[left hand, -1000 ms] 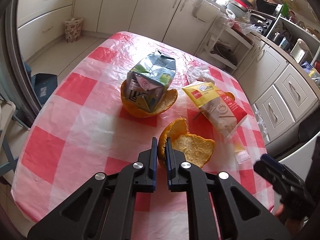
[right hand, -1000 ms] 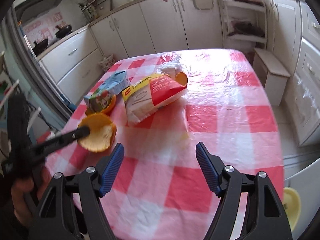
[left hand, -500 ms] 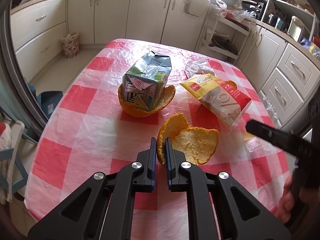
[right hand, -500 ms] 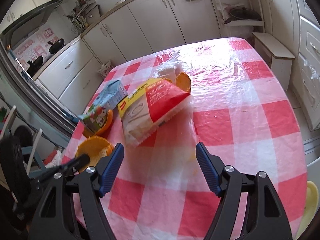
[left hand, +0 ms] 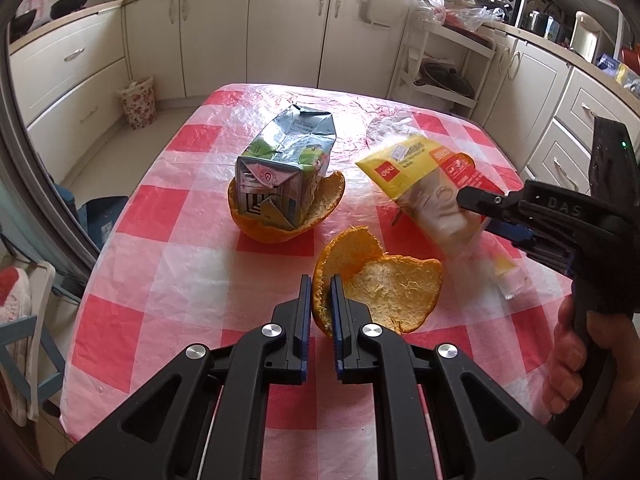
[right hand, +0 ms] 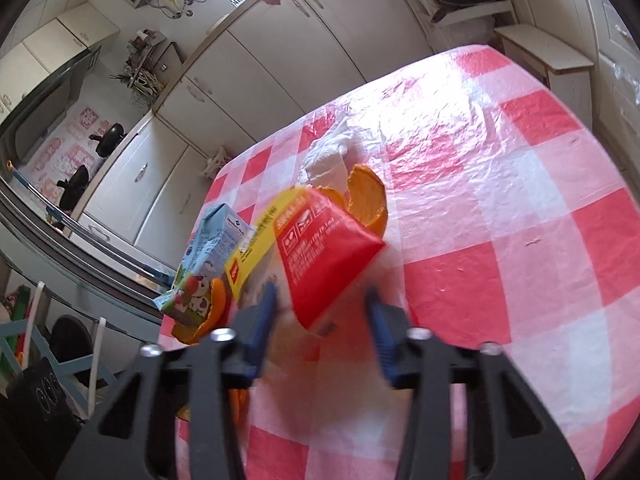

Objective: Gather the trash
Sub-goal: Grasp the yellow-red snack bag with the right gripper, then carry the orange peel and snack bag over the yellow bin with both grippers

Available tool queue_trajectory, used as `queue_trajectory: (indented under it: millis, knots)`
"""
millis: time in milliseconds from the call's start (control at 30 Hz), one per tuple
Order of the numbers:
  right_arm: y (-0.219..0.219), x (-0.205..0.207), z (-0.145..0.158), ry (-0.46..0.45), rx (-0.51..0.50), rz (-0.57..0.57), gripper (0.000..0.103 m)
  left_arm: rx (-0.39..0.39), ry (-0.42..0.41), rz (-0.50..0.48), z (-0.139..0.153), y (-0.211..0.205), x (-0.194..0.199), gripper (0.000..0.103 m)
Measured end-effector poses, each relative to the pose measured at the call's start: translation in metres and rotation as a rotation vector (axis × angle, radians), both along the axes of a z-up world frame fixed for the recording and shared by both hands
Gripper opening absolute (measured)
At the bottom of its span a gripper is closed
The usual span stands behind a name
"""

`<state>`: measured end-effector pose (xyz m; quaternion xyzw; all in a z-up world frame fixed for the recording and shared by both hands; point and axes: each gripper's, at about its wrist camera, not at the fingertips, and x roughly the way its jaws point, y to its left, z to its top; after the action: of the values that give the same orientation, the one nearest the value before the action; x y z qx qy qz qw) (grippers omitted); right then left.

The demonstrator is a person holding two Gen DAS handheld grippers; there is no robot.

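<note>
What I can't make out from either wrist

My right gripper [right hand: 320, 312] is smeared by motion, its jaws just closing, so I can't tell if the pads touch the red and yellow packet [right hand: 320, 248] between them. That packet hides most of the orange peel [right hand: 370, 200] behind it. The carton [left hand: 284, 176] covers the inside of its peel cup [left hand: 320, 208]. The packet's small print is unreadable, and the hand [left hand: 576, 360] is cut off at the frame edge.
</note>
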<state>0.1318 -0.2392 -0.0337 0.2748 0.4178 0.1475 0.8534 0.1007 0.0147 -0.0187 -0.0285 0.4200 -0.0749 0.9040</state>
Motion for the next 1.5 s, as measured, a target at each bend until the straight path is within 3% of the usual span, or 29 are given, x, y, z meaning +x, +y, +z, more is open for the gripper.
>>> queue_trajectory:
  millis: [33,267,600,967,1100,1367,1500]
  knots:
    - [0.001,0.000,0.001,0.000,-0.002,0.009,0.022,0.002,0.001,0.000,0.000,0.000,0.000,0.007]
    - [0.011,-0.018,0.023,-0.071,-0.099,0.079,0.011,0.010,0.006,0.006,-0.002,0.000,-0.002,0.008]
    - [0.011,-0.063,0.046,-0.136,-0.236,0.148,0.008,0.008,0.016,0.006,-0.009,-0.008,-0.010,0.015]
    - [0.006,-0.106,0.045,-0.130,-0.338,0.205,0.008,-0.005,-0.002,-0.004,-0.007,-0.014,-0.017,0.016]
    - [-0.003,-0.117,0.048,-0.131,-0.354,0.196,0.008,-0.054,-0.030,-0.028,0.001,-0.015,-0.019,0.008]
    - [-0.033,-0.141,0.057,-0.141,-0.375,0.132,0.007,-0.195,-0.090,-0.084,0.019,-0.020,-0.028,0.008]
    - [-0.056,-0.155,0.060,-0.139,-0.382,0.079,0.007,-0.229,-0.121,-0.139,0.031,-0.035,-0.037,0.006]
